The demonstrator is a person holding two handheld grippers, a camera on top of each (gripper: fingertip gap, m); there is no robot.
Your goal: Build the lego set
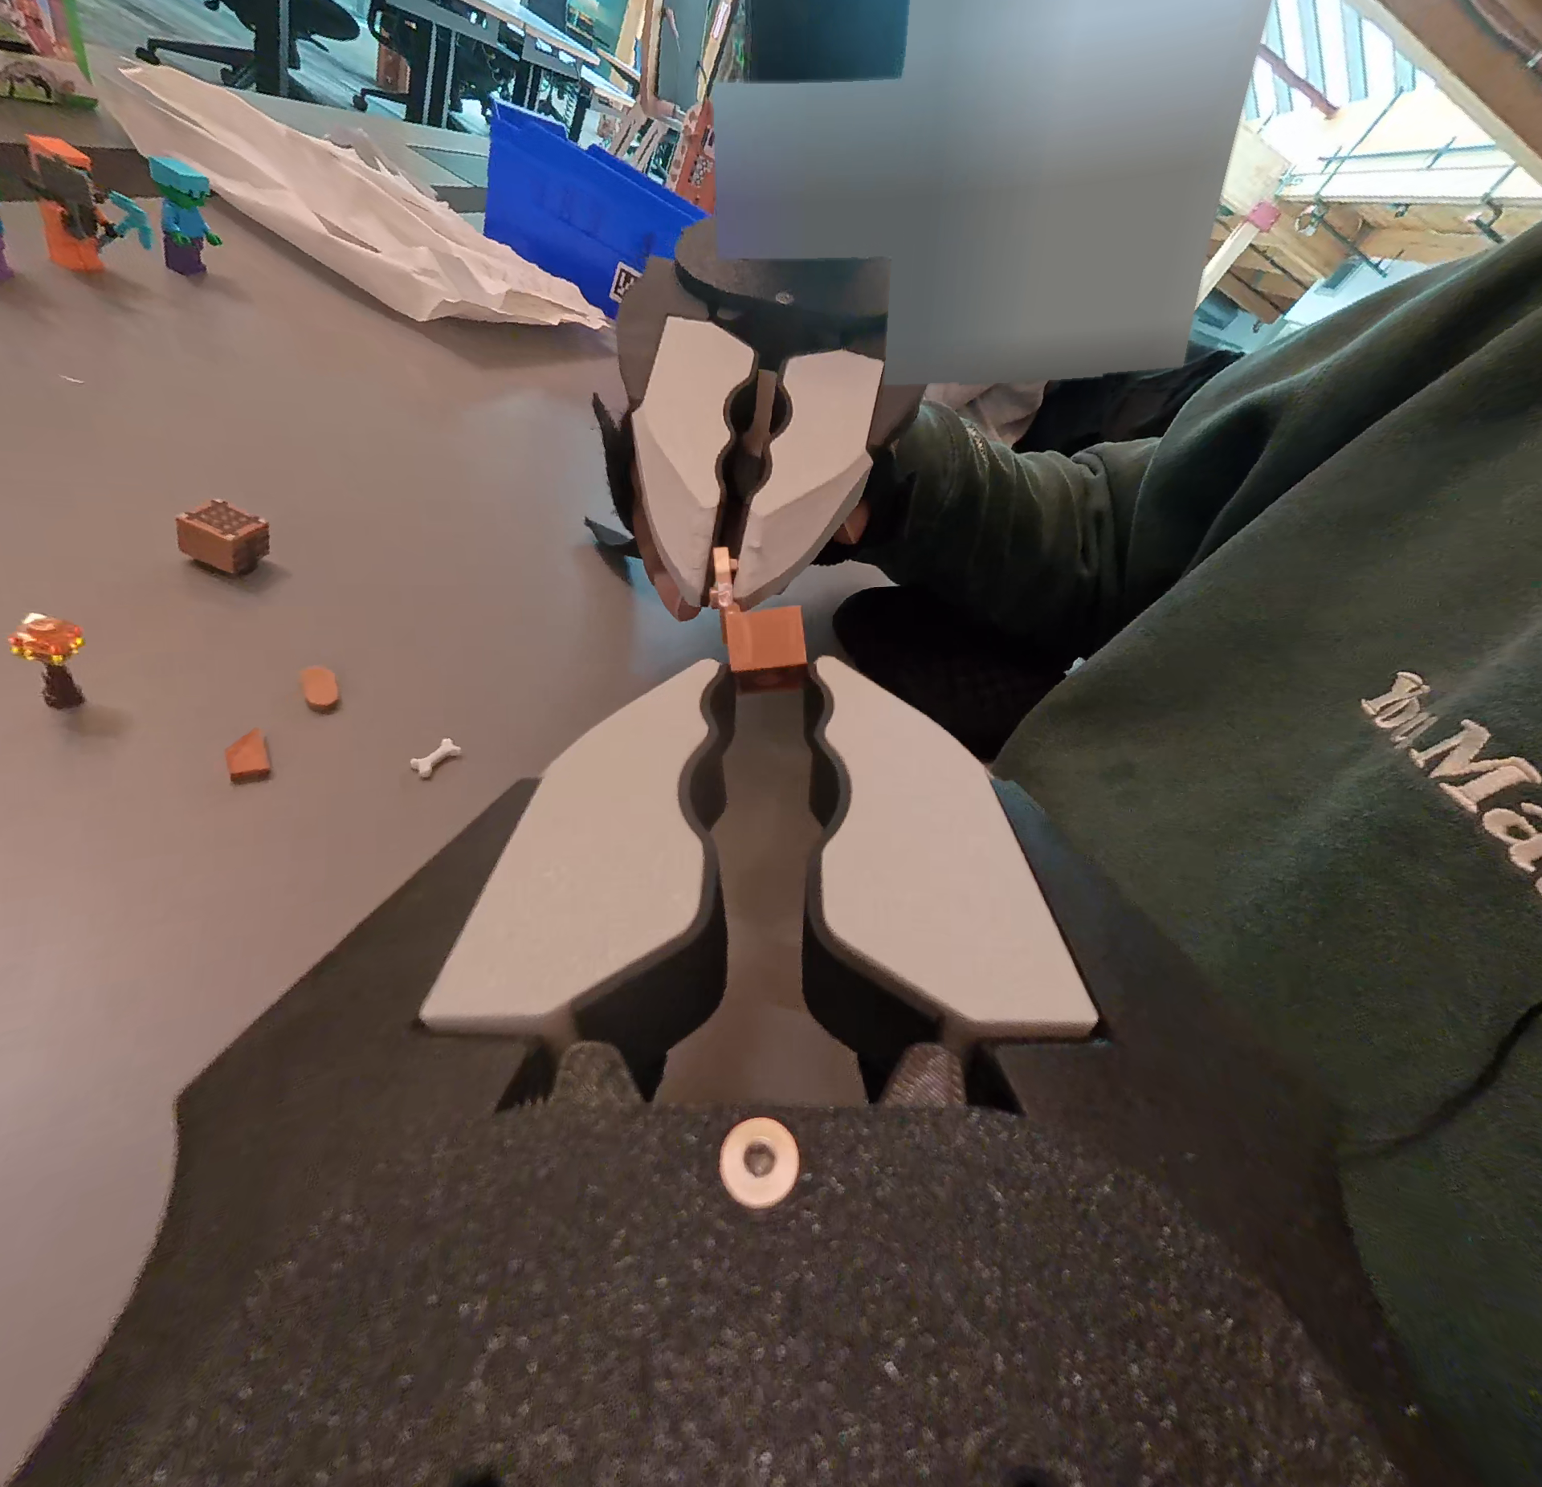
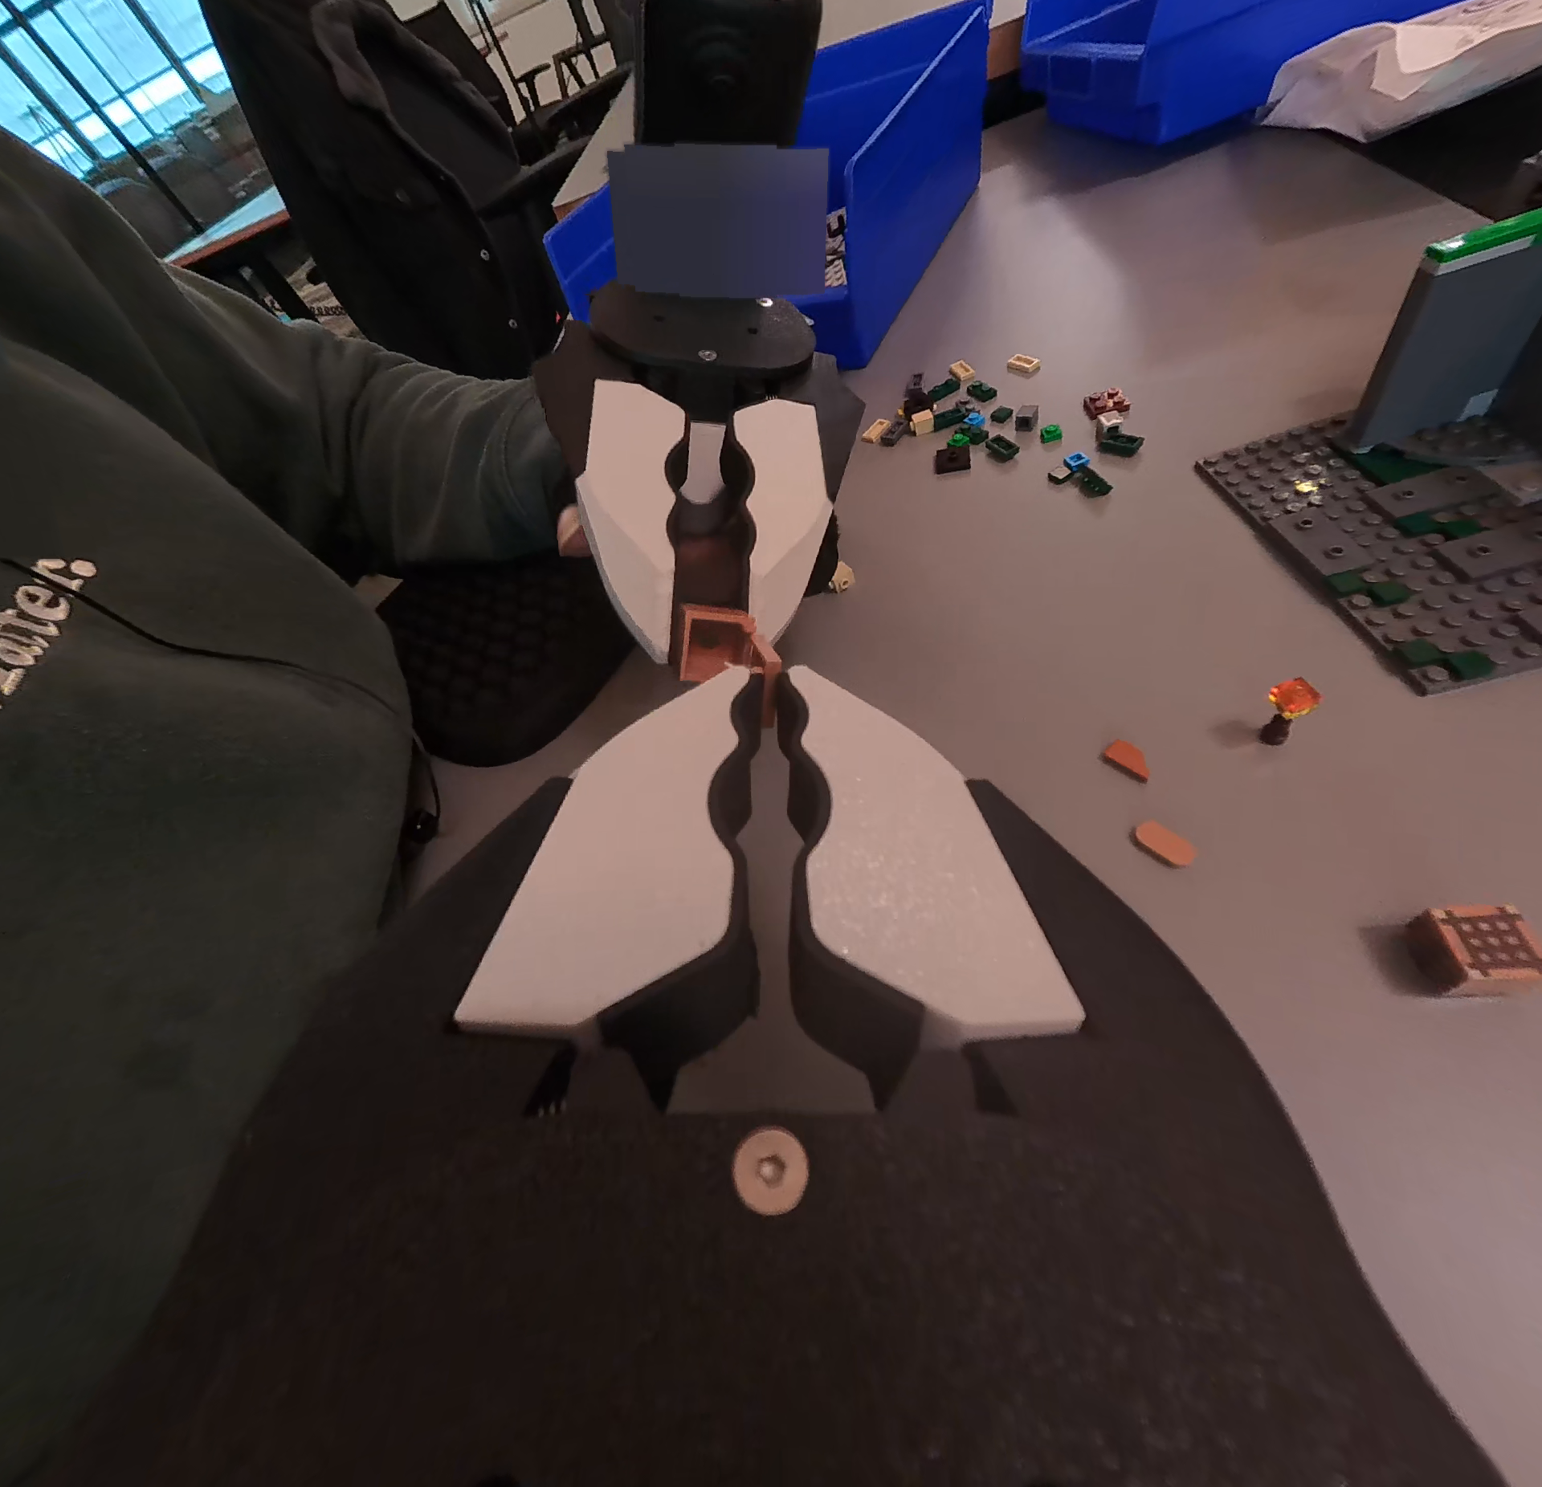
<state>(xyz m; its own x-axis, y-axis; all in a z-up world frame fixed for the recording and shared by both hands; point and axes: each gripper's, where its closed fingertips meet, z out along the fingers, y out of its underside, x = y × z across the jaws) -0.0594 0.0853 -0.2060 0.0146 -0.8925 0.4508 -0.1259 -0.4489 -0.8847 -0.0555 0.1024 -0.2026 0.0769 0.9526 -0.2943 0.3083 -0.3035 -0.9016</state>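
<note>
In the left wrist view my left gripper (image 1: 768, 673) is shut on a small brown brick (image 1: 766, 653), held above the grey table. My right gripper (image 1: 723, 592) faces it from above, shut on a small tan piece (image 1: 723, 573) that touches the brick's top left corner. In the right wrist view my right gripper (image 2: 766, 679) pinches that thin piece (image 2: 769, 673) against the hollow underside of the brown brick (image 2: 709, 642), which the left gripper (image 2: 713, 625) holds opposite. The two grippers meet tip to tip.
On the table lie a brown crate block (image 1: 221, 536), an orange-topped piece (image 1: 46, 650), two brown tiles (image 1: 319, 688) (image 1: 248, 756), a white bone (image 1: 435, 756), minifigures (image 1: 183, 212) and paper (image 1: 334, 204). A loose pile of pieces (image 2: 1001, 429), a grey baseplate build (image 2: 1377, 546) and blue bins (image 2: 901, 196) stand to the right. A dark green sleeve (image 2: 250, 446) is close by. Less than 4 cm separates the two grippers' tips.
</note>
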